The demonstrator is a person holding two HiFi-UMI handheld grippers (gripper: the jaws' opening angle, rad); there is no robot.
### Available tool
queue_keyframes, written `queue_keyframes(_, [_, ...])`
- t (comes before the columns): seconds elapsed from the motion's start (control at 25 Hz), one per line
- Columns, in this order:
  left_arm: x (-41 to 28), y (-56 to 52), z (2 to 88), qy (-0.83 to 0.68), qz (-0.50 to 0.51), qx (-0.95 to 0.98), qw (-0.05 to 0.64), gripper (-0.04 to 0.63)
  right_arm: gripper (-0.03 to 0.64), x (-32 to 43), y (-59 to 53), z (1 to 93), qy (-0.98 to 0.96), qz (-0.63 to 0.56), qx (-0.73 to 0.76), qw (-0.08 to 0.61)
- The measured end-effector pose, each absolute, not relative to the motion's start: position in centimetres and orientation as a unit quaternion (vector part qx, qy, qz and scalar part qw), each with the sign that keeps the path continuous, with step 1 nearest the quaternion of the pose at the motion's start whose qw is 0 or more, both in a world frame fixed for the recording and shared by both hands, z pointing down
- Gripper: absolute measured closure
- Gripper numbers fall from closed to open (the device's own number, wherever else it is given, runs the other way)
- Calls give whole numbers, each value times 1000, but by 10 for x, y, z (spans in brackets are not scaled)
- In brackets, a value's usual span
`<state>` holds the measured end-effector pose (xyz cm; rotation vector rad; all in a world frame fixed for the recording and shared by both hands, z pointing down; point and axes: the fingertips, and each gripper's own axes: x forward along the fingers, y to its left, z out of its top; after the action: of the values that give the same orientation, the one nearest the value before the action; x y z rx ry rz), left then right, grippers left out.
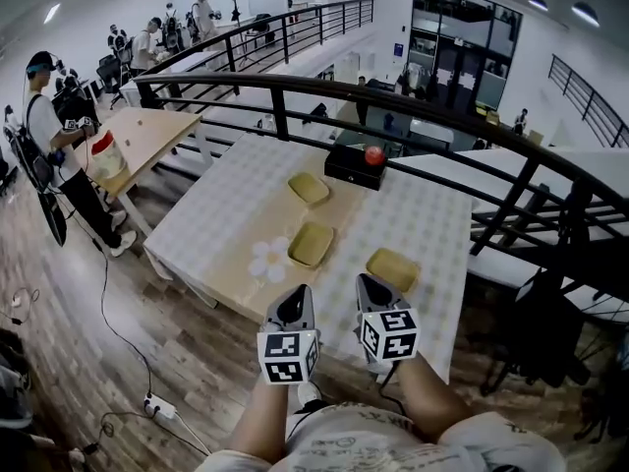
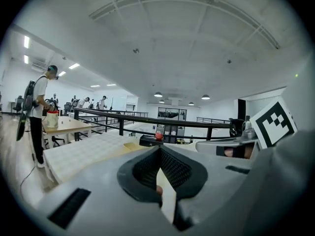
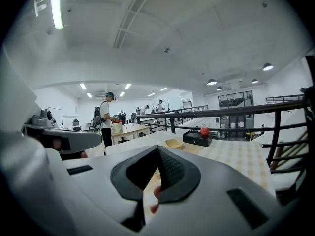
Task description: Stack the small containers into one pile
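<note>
Clenched on nothing, the left gripper (image 1: 296, 298) and right gripper (image 1: 371, 288) hover at the near edge of the table (image 1: 216, 214); three small containers (image 1: 311, 243) lie apart on its checked cloth, unstacked; in the gripper views the grippers' own bulk hides most of them.

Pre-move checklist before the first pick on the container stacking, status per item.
1. Three shallow yellow-green containers in view on the white chequered table: ok, the far container, the middle container and the near-right container.
2. Containers apart, none stacked yet: ok.
3. Left gripper empty: ok, nothing between its jaws.
4. Right gripper empty: ok, nothing between its jaws.
5. Jaws open for a grasp: not ok, both pairs are together.
6. Black box with a red button out of the way: ok, it sits at the far edge, apart from the containers.
</note>
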<state>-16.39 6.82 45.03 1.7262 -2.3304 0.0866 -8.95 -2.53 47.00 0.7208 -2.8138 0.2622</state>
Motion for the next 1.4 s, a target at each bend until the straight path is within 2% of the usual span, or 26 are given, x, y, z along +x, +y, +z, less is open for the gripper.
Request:
queue_keyframes(0.24, [-220, 27, 459, -774, 32, 619, 131, 597, 618, -136, -60, 477, -947, 97, 283, 116])
queue_keyframes(0.52, [-238, -1, 455, -753, 34, 641, 146, 597, 618, -143, -85, 470, -933, 116, 318, 119])
queue_keyframes(0.96, [-219, -46, 468, -733, 49, 661, 153, 597, 618, -126, -125, 476, -928, 118, 334, 114])
queue_keyframes(1.4, [-167, -104, 495, -686, 73, 702, 176, 597, 618, -69, -164, 508, -910, 99, 368, 166])
